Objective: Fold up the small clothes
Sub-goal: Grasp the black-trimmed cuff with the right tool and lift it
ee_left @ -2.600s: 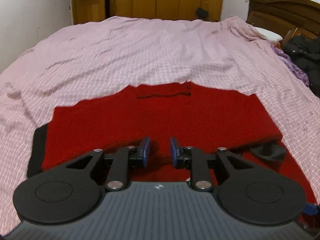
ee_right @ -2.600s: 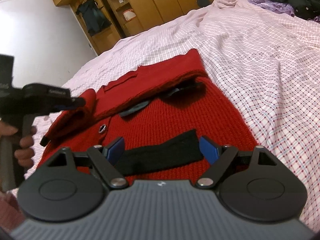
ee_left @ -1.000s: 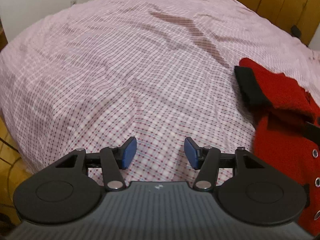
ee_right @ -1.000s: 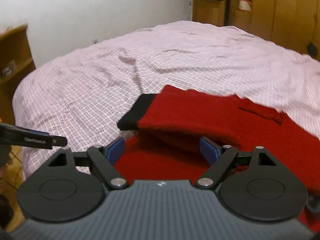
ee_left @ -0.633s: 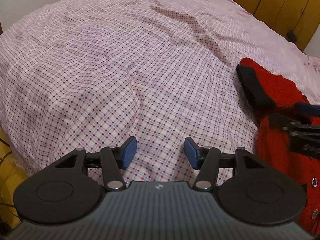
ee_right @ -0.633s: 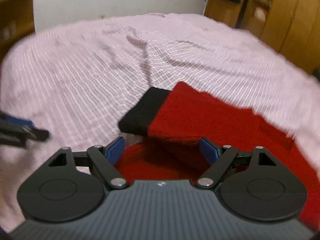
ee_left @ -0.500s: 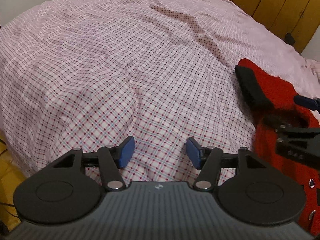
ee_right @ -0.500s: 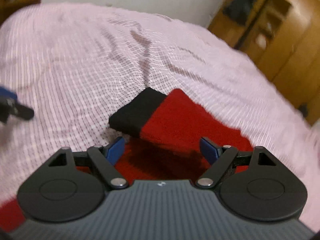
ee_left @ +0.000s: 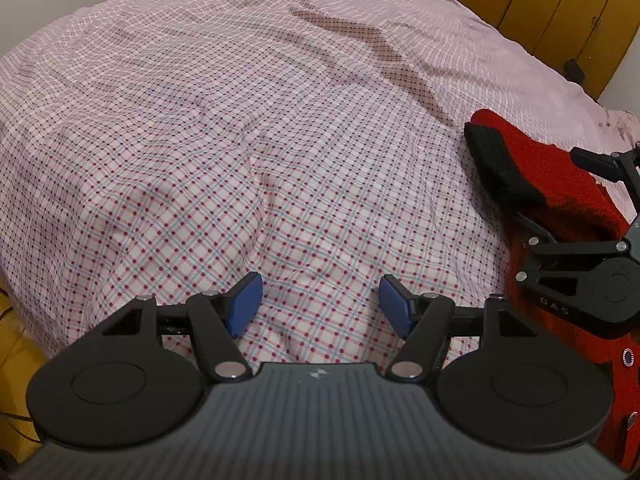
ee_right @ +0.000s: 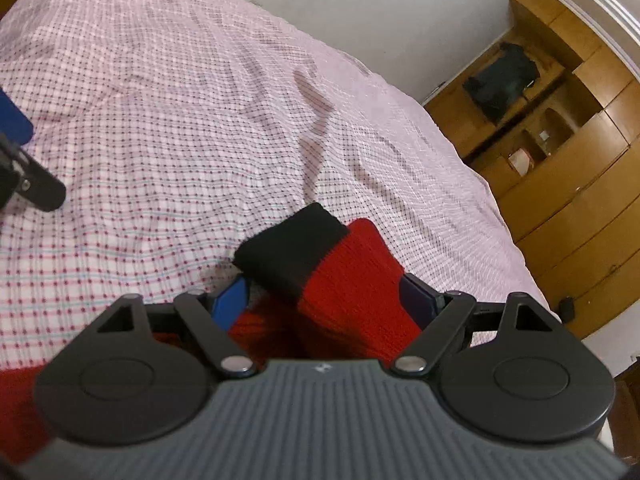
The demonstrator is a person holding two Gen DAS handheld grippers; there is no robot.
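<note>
We are mid-fold on the red cardigan (ee_right: pixel 352 280), which lies on the bed (ee_left: pixel 240 120). Our right tool (ee_right: pixel 324 296) stands wide with the black-cuffed sleeve (ee_right: pixel 292 240) between its pads, not visibly pinched. Our left tool (ee_left: pixel 320 300) has just been opening and is empty over the checked sheet. Next, we judge, the sleeve needs laying flat across the body.

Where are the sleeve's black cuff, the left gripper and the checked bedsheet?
black cuff (ee_right: pixel 290 240), right wrist view, middle of the band.
left gripper (ee_left: pixel 320 306), left wrist view, between its blue fingertips.
checked bedsheet (ee_left: pixel 200 140), left wrist view, bare stretch.
</note>
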